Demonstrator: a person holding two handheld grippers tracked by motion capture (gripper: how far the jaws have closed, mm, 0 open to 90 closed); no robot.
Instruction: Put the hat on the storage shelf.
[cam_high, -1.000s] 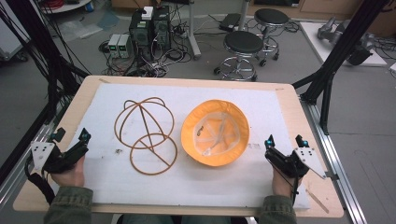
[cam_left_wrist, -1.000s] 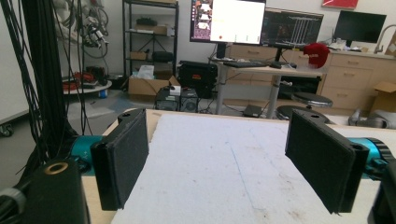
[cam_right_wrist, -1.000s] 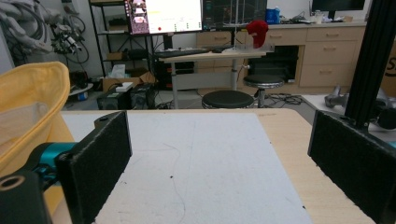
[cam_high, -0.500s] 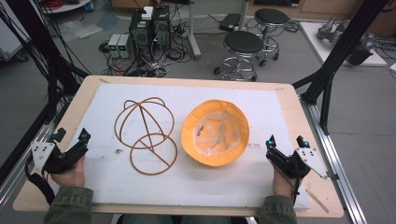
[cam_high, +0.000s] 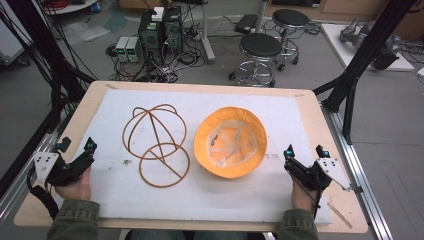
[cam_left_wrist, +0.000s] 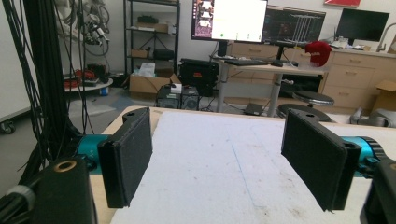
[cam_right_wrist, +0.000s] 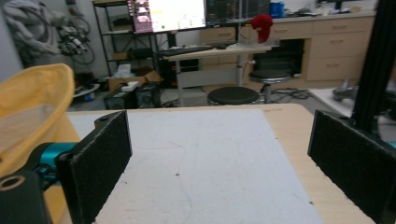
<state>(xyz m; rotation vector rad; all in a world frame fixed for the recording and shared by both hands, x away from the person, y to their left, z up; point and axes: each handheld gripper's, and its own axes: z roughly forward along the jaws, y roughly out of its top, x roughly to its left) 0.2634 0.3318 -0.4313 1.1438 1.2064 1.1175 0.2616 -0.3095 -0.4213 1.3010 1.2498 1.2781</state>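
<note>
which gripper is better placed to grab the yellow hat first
Right, probably. The right gripper sits open just beside the yellow hat, whose brim shows in its own view. The left gripper, also open, has the wire frame in between.

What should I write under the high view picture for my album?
Two open grippers, left and right, wait beside a brown wire frame and an upturned yellow hard hat on a white mat.

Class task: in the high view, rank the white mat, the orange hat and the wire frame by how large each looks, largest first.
1. White mat.
2. Wire frame and orange hat: they look too alike in spread to rank; the frame runs a little longer, the hat is solid.
</note>
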